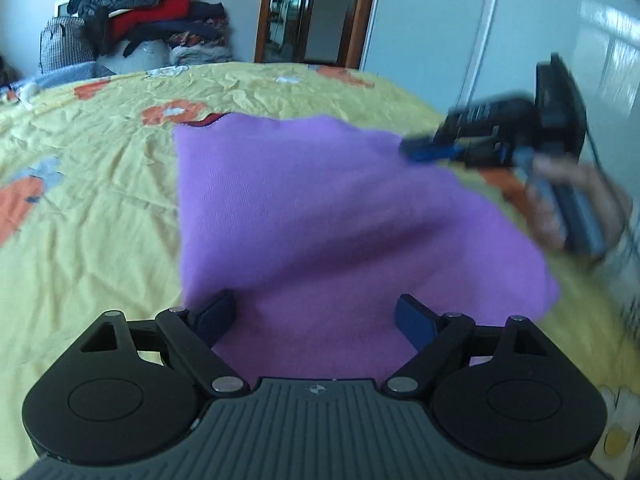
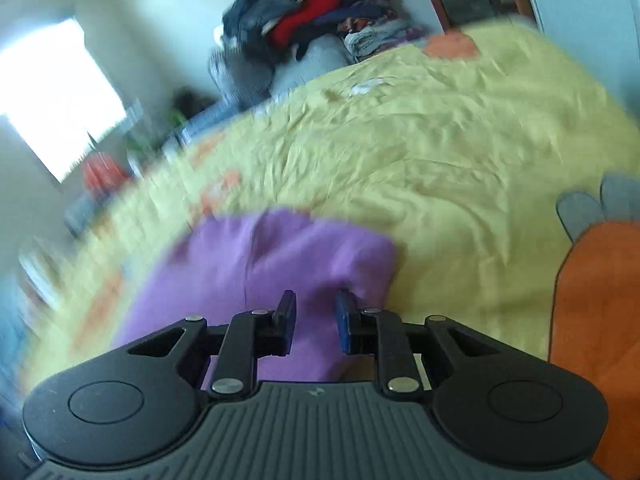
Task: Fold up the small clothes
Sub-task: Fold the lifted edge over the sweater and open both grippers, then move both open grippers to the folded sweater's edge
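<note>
A purple garment lies spread on the bed, which wears a yellow cover with orange flowers. From the left wrist view, the left tool hovers over the near end of the cloth with its blue-padded fingers set wide apart and nothing between them. Only this view shows the right tool from outside: blurred, held in a hand at the garment's far right edge. Whether it touches the cloth cannot be told here.

The right wrist view gives the right tool's own fingers, drawn near together with a narrow gap remaining, purple fabric showing behind and below; whether they pinch any of it cannot be told. This view alone shows a bright window. Both views show a heap of clothes beyond the bed.
</note>
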Tool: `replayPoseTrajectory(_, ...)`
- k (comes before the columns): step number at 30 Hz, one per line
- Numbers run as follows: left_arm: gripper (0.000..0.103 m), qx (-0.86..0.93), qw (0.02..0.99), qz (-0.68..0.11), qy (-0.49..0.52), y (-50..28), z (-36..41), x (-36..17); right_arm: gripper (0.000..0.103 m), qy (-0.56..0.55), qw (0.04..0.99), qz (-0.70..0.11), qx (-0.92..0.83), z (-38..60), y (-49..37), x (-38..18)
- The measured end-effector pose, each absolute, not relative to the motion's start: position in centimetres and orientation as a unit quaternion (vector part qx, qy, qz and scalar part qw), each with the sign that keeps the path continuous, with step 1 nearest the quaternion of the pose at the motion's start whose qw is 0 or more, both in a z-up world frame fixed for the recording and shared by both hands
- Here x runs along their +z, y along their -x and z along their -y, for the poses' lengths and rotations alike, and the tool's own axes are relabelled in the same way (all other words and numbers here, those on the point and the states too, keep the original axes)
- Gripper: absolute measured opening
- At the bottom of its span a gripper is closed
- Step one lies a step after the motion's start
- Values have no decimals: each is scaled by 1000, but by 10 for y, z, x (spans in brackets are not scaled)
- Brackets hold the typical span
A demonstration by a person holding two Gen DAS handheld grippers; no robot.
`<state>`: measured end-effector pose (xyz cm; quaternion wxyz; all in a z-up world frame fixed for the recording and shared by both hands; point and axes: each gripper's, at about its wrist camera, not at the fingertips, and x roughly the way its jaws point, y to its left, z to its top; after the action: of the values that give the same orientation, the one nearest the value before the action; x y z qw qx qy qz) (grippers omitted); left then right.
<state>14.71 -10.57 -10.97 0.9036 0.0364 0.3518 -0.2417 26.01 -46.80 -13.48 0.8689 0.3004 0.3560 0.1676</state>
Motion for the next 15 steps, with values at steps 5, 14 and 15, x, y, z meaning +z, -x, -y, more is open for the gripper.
replayPoseTrajectory(5, 97, -245, 920, -306, -17, -182, 120, -65, 22, -342, 864, -324, 178, 482, -261, -122)
replayPoseTrajectory(14, 86, -139, 911, -389, 12, -339, 145, -112, 26, -287, 872, -369, 142, 457, -304, -140)
replayPoseTrajectory(15, 87, -134, 913, -385, 16, -337, 137, -113, 27, -293, 871, -367, 141, 463, -300, -137)
